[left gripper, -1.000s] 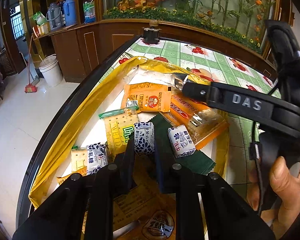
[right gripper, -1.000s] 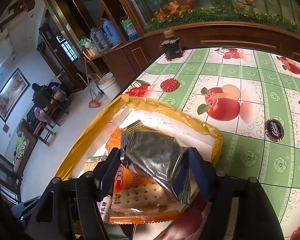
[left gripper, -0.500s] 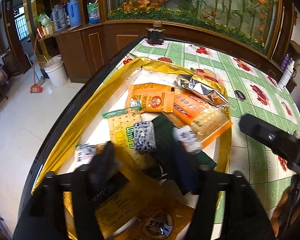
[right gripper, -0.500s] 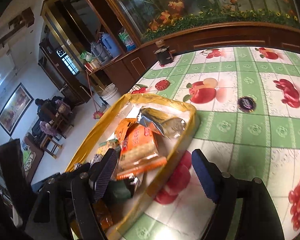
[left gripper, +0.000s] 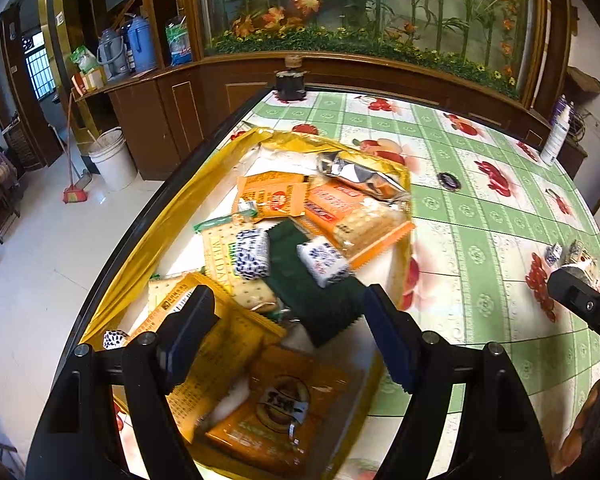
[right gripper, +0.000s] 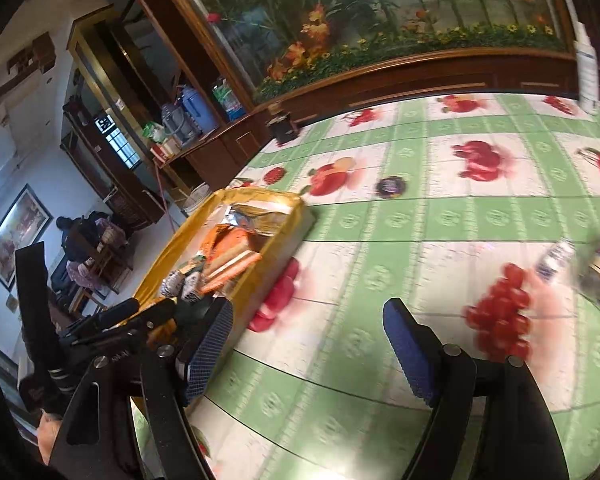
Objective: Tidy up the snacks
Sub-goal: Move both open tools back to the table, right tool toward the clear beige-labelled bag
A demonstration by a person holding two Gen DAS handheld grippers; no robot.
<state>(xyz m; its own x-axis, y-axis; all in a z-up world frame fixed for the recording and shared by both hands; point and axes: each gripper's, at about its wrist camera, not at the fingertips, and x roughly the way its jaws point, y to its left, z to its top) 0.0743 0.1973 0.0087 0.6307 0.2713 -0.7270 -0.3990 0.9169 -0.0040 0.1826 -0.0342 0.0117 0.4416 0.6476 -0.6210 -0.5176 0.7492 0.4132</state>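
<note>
Swinging away from the yellow tray (right gripper: 162, 264), your right hand-held gripper (right gripper: 308, 354) now faces open desk (right gripper: 380, 240), jaws wide and empty. Your left hand-held gripper (left gripper: 284, 332) has just opened, empty, above the tray's snacks (left gripper: 252, 254). You're between drops: next, fetch the loose packets (right gripper: 556, 258) near the desk's right edge, across clear cloth.

A family dining room in a home: a table (left gripper: 480, 208) under a green fruit-print oilcloth stands before a wood-framed glass case of artificial flowers (left gripper: 364, 12). Thermos flasks (left gripper: 138, 44) line a dark wooden sideboard, a white bucket (left gripper: 112, 156) and broom (left gripper: 74, 184) rest on the tiled floor, and a framed picture (right gripper: 14, 232) hangs on the wall.
</note>
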